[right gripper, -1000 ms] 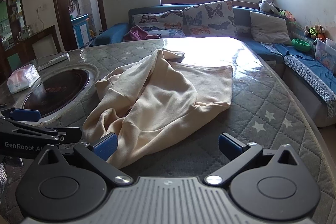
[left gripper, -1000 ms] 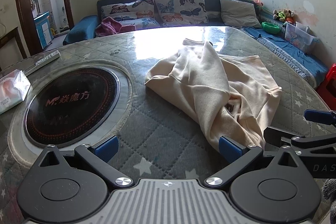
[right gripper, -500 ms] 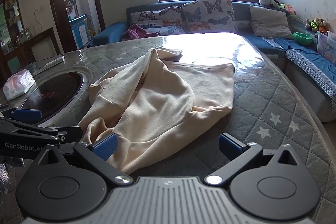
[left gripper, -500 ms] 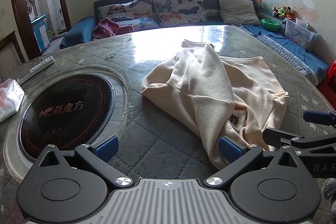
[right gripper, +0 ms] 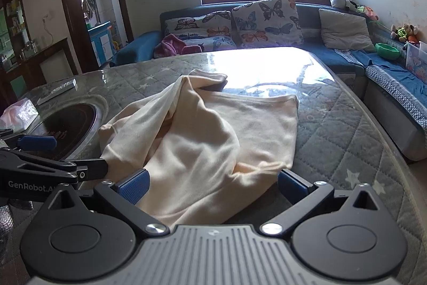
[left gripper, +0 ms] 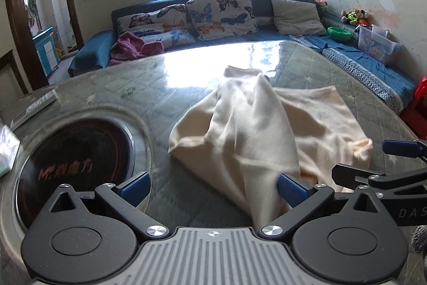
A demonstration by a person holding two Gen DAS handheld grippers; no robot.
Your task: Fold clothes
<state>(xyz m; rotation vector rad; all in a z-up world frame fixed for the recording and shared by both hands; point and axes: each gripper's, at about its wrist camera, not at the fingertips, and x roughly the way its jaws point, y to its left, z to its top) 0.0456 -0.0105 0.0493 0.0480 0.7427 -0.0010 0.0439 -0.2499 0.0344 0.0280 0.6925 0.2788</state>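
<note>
Fingers of the left tool stand spread wide with nothing between the pads, and the right tool gapes just as wide over the near edge of the cream garment, gripping none of it. The garment lies rumpled on the quilted worktop, just right of the round black cooktop set into it.
</note>
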